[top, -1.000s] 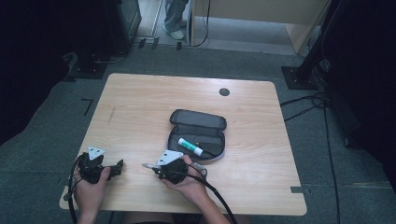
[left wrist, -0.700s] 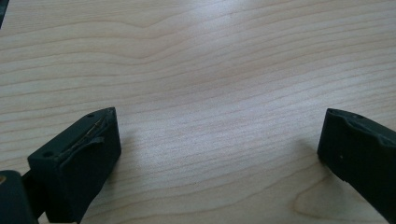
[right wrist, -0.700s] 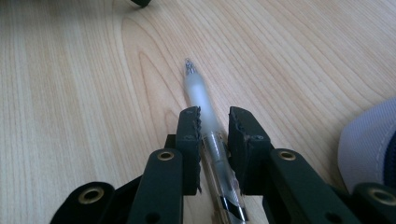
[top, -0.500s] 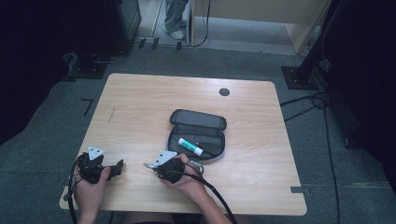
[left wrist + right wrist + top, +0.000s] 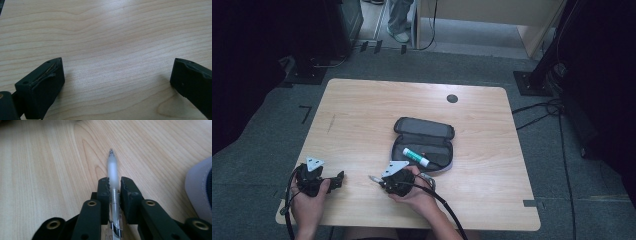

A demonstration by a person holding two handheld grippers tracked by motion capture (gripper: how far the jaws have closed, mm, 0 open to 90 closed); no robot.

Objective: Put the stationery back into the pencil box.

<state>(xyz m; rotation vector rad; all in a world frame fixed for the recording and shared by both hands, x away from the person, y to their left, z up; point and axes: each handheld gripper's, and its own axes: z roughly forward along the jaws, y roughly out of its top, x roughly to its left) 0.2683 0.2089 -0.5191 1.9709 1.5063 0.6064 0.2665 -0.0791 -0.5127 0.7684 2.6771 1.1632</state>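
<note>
Between your right gripper's (image 5: pixel 115 185) fingers: translucent plastic pen (image 5: pixel 113 170), pinched near midpoint, may pivot or slip short of open grey pencil case (image 5: pixel 424 143); left gripper (image 5: pixel 115 82) spread, empty.

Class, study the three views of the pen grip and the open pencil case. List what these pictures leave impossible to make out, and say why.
- Pen: its rear end is cut off by the bottom edge of the right gripper view.
- Pencil case: the dark item beside the glue stick is too small to identify in the high view.
- Left gripper: its jaws are cut off by the frame edges in the left gripper view.
</note>
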